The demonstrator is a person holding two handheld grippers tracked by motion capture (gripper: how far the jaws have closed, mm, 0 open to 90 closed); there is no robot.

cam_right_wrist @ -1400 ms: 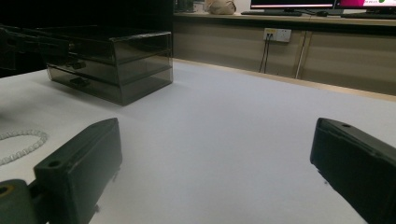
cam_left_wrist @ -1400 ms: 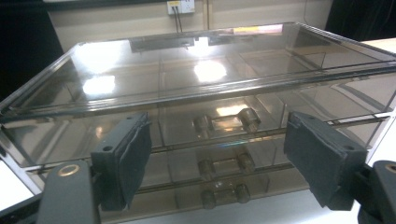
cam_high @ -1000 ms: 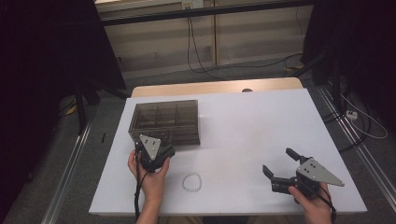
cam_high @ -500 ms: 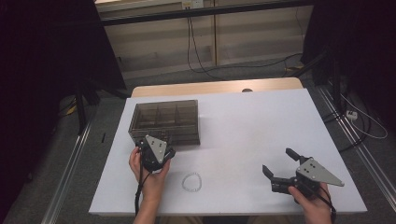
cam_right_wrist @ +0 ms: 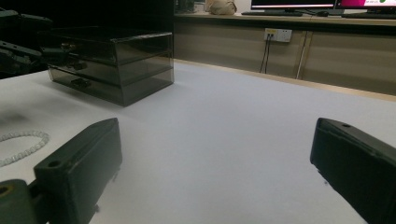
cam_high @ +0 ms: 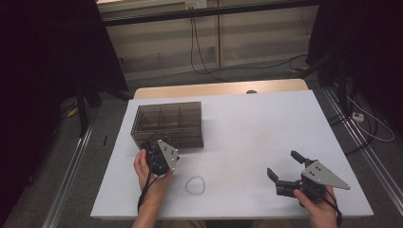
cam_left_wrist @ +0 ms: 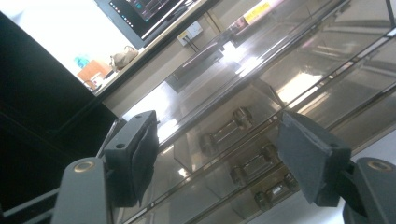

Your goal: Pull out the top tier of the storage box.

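A smoky see-through drawer box [cam_high: 168,124] stands on the white table [cam_high: 247,128] at the left. My left gripper [cam_high: 148,146] is held right at the box's front, tilted, with its jaws open. In the left gripper view the jaws [cam_left_wrist: 219,149] frame the stacked drawers and their metal handles [cam_left_wrist: 229,128] with nothing gripped. A white bead bracelet [cam_high: 195,185] lies on the table just right of the left hand. At the front right, my right gripper [cam_high: 284,164] stands open and holds nothing. The right gripper view [cam_right_wrist: 219,154] looks across the table at the box [cam_right_wrist: 112,65] and the bracelet [cam_right_wrist: 23,142].
A wooden strip [cam_high: 218,89] runs along the table's far edge. Behind it are a low cabinet wall with cables [cam_high: 199,42] and dark stands at both sides. Bare tabletop lies between the box and the right gripper.
My left gripper has moved forward and rolled over against the front of the drawer box. The right gripper and the bracelet have stayed where they were.
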